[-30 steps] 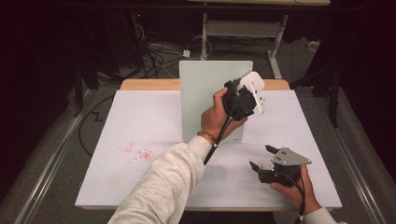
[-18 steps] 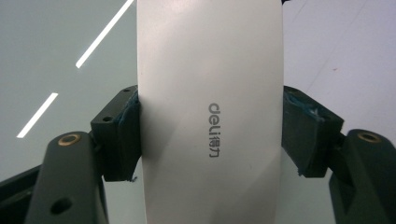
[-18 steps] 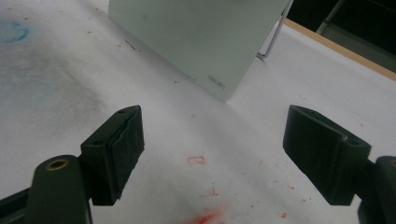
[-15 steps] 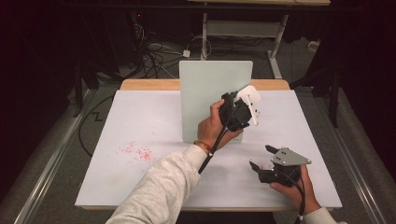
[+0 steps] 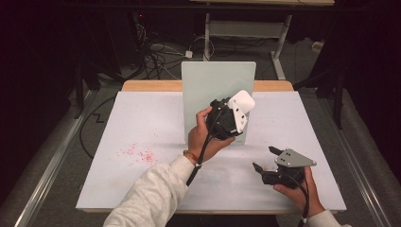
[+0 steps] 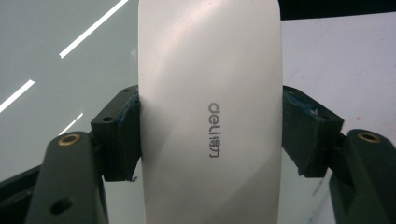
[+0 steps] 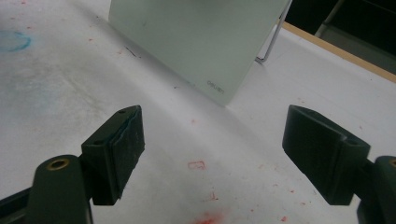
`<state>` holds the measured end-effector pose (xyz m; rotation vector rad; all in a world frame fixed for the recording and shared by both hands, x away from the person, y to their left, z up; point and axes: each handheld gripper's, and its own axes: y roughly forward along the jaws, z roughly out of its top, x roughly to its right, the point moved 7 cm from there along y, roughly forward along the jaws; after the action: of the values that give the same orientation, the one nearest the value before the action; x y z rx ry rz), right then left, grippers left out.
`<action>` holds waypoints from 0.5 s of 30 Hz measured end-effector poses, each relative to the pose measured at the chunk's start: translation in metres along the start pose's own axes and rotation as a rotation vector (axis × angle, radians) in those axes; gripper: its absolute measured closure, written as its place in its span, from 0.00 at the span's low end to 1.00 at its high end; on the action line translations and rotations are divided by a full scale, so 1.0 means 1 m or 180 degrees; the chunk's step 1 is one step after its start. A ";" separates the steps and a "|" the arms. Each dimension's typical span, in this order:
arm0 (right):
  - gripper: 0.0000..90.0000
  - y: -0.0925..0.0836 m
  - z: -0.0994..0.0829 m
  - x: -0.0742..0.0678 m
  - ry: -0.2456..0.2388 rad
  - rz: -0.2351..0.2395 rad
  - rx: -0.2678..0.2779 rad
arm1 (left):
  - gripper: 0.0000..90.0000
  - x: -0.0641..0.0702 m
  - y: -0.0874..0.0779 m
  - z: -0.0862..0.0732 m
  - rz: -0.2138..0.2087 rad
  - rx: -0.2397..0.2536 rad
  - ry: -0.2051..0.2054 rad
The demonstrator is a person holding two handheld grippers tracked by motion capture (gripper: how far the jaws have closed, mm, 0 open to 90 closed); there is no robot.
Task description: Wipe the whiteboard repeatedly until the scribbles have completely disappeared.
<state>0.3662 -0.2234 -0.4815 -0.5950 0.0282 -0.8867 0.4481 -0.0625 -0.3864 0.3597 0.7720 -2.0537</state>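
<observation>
Between the pads of the left claw (image 6: 210, 135) sits a white, rounded, oblong plastic eraser (image 6: 210, 112) with a small grey printed logo, pinched across its narrow width so its long flat face points forward. Held that way, the broad side can be pressed flat on a surface, which suits wiping better than a grip by the ends would. Seen from the high view, the left claw (image 5: 235, 115) is raised off the desk with the eraser (image 5: 241, 105) sticking up and to the right of it. Just beyond the eraser stands a pale green, upright rectangular glass board (image 5: 218, 90), its face turned toward the person; the eraser appears to be at or very near its lower right part, though contact cannot be confirmed. The board stands near-vertical, and from the right gripper view a thin wire prop (image 7: 273, 39) behind it seems to keep it so, leaving the face open to both hands.

Nearer the person, the right claw (image 5: 264, 158) rests low over the white desk (image 5: 142, 123), spread wide and holding nothing, probably parked clear of the wiping hand. Ahead of the right claw (image 7: 212, 154) lie faint red smudges (image 7: 205, 217) on the desk, and farther on, the board's lower corner (image 7: 219, 88). Left of the left claw, well apart, more red specks (image 5: 137, 152) dot the desk.
</observation>
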 end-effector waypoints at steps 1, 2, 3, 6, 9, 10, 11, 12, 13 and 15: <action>0.24 0.000 0.000 0.001 -0.0010 0.0003 0.0006 | 0.32 -0.002 -0.003 -0.008 -0.0001 -0.0019 -0.0031; 0.24 0.000 0.001 0.001 0.0009 0.0003 0.0013 | 0.32 -0.002 -0.003 -0.008 -0.0001 -0.0019 -0.0031; 0.24 0.000 0.001 0.001 0.0009 0.0003 0.0013 | 0.32 -0.003 -0.004 -0.012 -0.0014 -0.0023 -0.0050; 0.24 0.000 0.002 0.001 0.0005 -0.0005 0.0027 | 0.32 -0.005 -0.008 -0.022 -0.0030 -0.0058 -0.0072; 0.24 0.000 0.002 0.001 0.0001 -0.0024 0.0016 | 0.32 -0.006 -0.012 -0.033 -0.0057 -0.0060 -0.0112; 0.24 -0.001 0.002 0.001 -0.0002 -0.0030 0.0016 | 0.32 -0.006 -0.013 -0.036 -0.0061 -0.0067 -0.0100; 0.24 -0.001 0.002 0.001 -0.0002 -0.0028 0.0019 | 0.32 -0.006 -0.016 -0.041 -0.0066 -0.0067 -0.0117; 0.24 0.000 0.002 0.002 0.0016 -0.0030 0.0016 | 0.32 -0.006 -0.017 -0.044 -0.0076 -0.0055 -0.0135; 0.24 -0.001 0.002 0.002 0.0029 -0.0041 0.0010 | 0.32 -0.007 -0.018 -0.046 -0.0086 -0.0066 -0.0119; 0.24 -0.001 0.003 0.002 -0.0004 -0.0050 0.0030 | 0.32 -0.008 -0.022 -0.053 -0.0102 -0.0077 -0.0125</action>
<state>0.3675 -0.2243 -0.4780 -0.5877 0.0182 -0.9012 0.4325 -0.0140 -0.4143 0.2943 0.7829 -2.0735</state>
